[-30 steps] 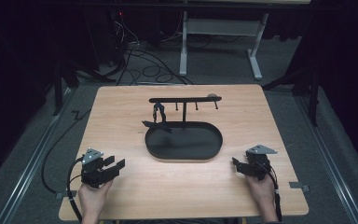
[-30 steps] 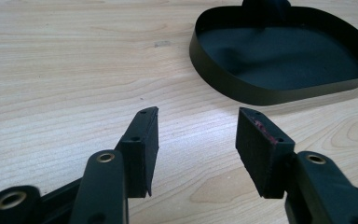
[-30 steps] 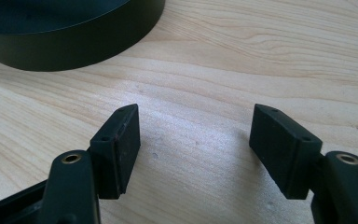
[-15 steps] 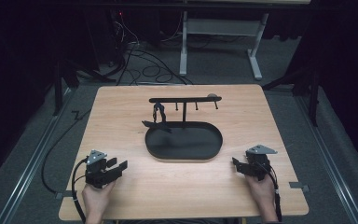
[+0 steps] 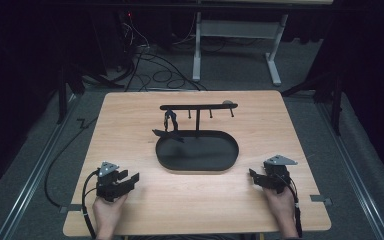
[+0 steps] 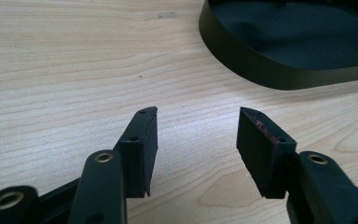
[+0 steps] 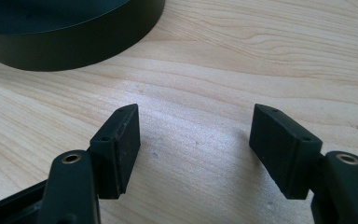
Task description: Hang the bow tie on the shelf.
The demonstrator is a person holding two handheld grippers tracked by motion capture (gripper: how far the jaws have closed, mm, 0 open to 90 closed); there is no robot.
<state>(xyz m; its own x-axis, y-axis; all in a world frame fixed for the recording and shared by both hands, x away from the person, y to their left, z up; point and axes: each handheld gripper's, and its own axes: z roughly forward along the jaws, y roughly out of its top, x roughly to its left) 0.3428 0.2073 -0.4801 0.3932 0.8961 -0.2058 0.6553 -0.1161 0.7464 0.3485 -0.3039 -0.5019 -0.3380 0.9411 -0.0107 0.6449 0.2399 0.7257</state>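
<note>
The left tongs (image 5: 130, 179) are held low near the front left corner of the desk (image 5: 130, 125), gripped by a hand (image 5: 107, 212) coming in from the front edge. Their jaws are spread wide with nothing between them, and in the left gripper view bare wood is seen in the gap between the pads (image 6: 142, 149). The right tongs (image 5: 253, 175) are held near the front right corner by the other hand (image 5: 282, 205), also spread wide and empty, with bare wood seen between their jaws in the right gripper view. Both tongs are pointed inward toward a black oval tray (image 5: 166, 161), which is set at the middle of the desk, between the two and apart from each. Its dark rim (image 6: 242, 56) is seen just beyond the left tongs. Behind the tray, toward the far edge, a black stand with a crossbar (image 5: 199, 106) is placed, and a small dark item (image 5: 170, 120) is hung from the bar's left part.
</note>
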